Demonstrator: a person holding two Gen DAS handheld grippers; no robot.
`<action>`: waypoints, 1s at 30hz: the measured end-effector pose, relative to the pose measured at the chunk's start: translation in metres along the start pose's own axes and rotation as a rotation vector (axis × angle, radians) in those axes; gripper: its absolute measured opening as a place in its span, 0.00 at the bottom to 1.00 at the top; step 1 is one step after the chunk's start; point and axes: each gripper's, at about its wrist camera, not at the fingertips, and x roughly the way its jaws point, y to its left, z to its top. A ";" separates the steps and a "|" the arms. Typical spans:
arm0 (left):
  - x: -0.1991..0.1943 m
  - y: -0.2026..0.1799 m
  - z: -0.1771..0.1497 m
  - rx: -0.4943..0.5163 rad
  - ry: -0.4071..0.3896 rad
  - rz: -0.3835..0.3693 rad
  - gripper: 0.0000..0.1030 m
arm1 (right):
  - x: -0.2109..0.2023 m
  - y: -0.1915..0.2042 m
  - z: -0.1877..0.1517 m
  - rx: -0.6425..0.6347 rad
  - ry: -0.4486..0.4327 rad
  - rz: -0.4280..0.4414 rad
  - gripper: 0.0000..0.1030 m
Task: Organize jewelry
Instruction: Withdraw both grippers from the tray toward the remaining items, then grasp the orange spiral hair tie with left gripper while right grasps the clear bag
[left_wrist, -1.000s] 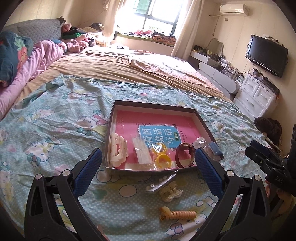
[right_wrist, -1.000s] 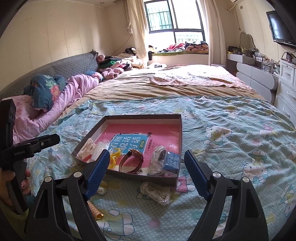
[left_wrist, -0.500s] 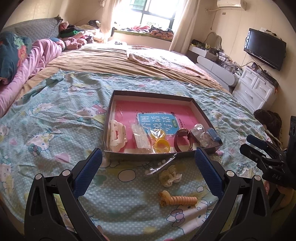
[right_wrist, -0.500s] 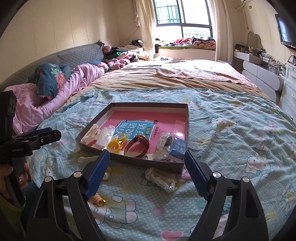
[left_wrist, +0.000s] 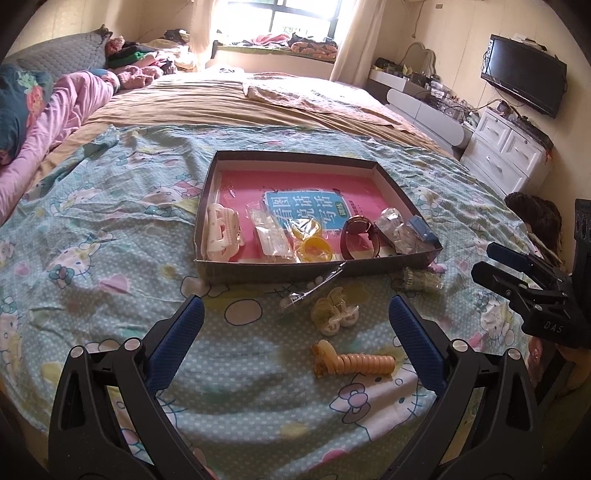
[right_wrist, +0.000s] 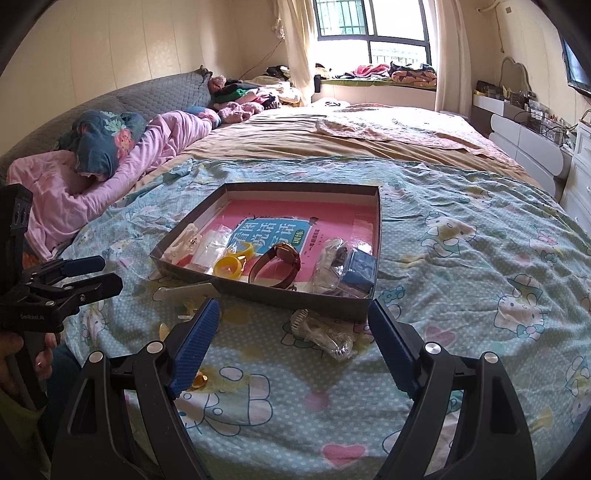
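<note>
A shallow brown box (left_wrist: 273, 271) (right_wrist: 295, 299) on the bedspread holds a white hair claw (left_wrist: 221, 236), yellow bangles (left_wrist: 316, 249), a brown watch (left_wrist: 360, 236) (right_wrist: 275, 266) and a bagged blue case (right_wrist: 360, 267). In front of it lie a clear strip bag (left_wrist: 314, 288), a pale claw clip (left_wrist: 334, 314), an orange spiral clip (left_wrist: 354, 363) and a bagged comb clip (right_wrist: 321, 332). My left gripper (left_wrist: 295, 310) hovers open over the pale clip. My right gripper (right_wrist: 293, 312) is open above the bagged comb clip, holding nothing.
Pink and blue bedding (right_wrist: 110, 155) is piled along the left of the bed. White drawers (left_wrist: 506, 155) and a television (left_wrist: 524, 74) stand at the right. A hand (right_wrist: 11, 365) holds the left gripper's handle at the bed's near edge.
Both grippers have sunk a little toward the bedspread, so the box and the loose clips sit larger and higher in view. Both pairs of jaws stay equally wide.
</note>
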 end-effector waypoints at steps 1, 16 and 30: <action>0.001 -0.001 -0.001 0.004 0.007 -0.001 0.91 | 0.000 -0.001 -0.001 -0.001 0.004 -0.002 0.79; 0.030 -0.028 -0.027 0.069 0.128 -0.062 0.91 | 0.011 -0.018 -0.013 0.031 0.049 -0.025 0.79; 0.060 -0.040 -0.043 0.099 0.220 -0.075 0.91 | 0.031 -0.028 -0.024 0.048 0.095 -0.032 0.79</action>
